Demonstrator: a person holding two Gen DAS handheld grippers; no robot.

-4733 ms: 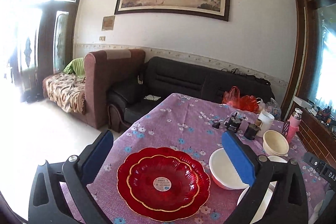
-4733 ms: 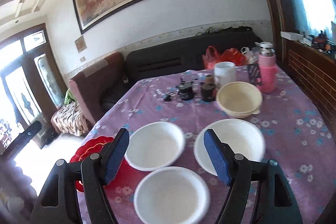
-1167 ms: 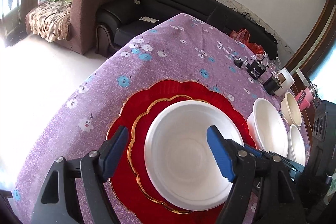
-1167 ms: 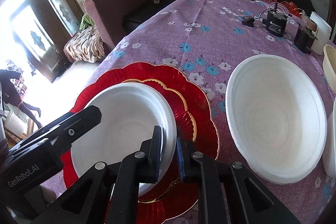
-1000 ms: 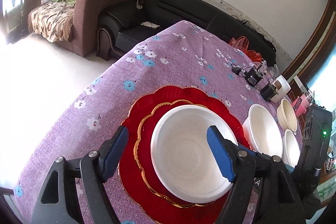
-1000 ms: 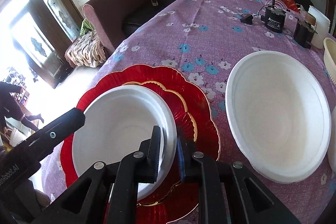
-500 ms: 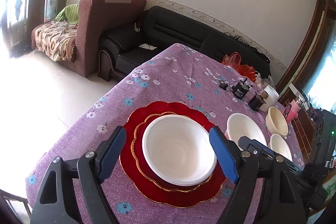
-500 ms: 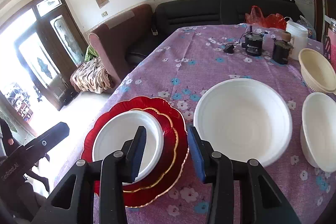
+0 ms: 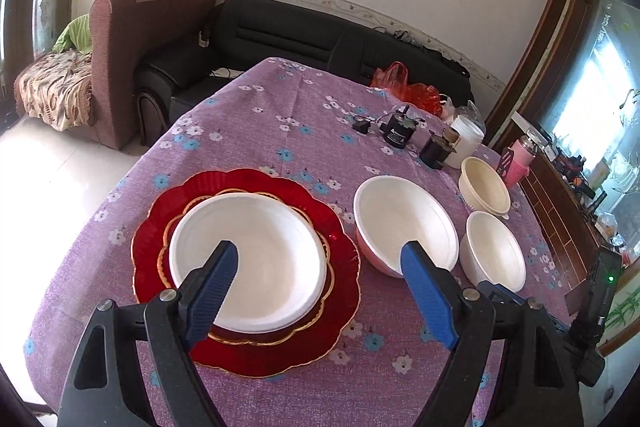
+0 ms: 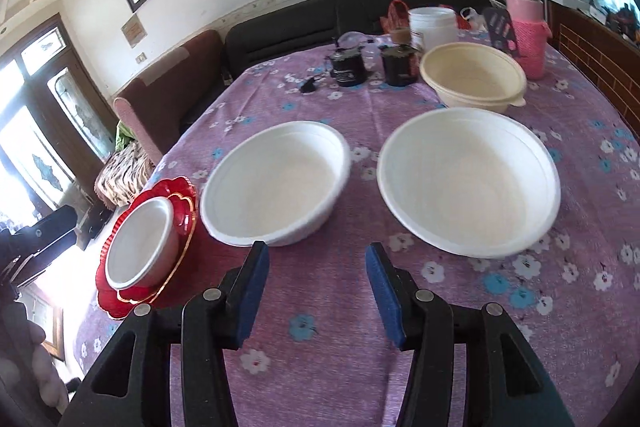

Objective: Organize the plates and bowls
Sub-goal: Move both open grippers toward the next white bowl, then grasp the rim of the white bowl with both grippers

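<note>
My right claw [image 10: 316, 269] tilts down over the tabletop [image 10: 328, 307], just opened, empty; white bowl [image 10: 276, 183] upright at 11 o'clock.

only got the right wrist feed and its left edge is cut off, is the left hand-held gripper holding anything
Observer: No. The left hand-held gripper is open with nothing between its jaws, poised over the white bowl.
Operator: is that bowl square on the red plates
Observer: Yes. It sits inside the gold rim of the smaller red plate, which lies on the larger red plate.
Operator: the one beside it looks plain white to me
Observer: The neighbouring bowl is white only inside; the left wrist view shows a pink outer wall.
</note>
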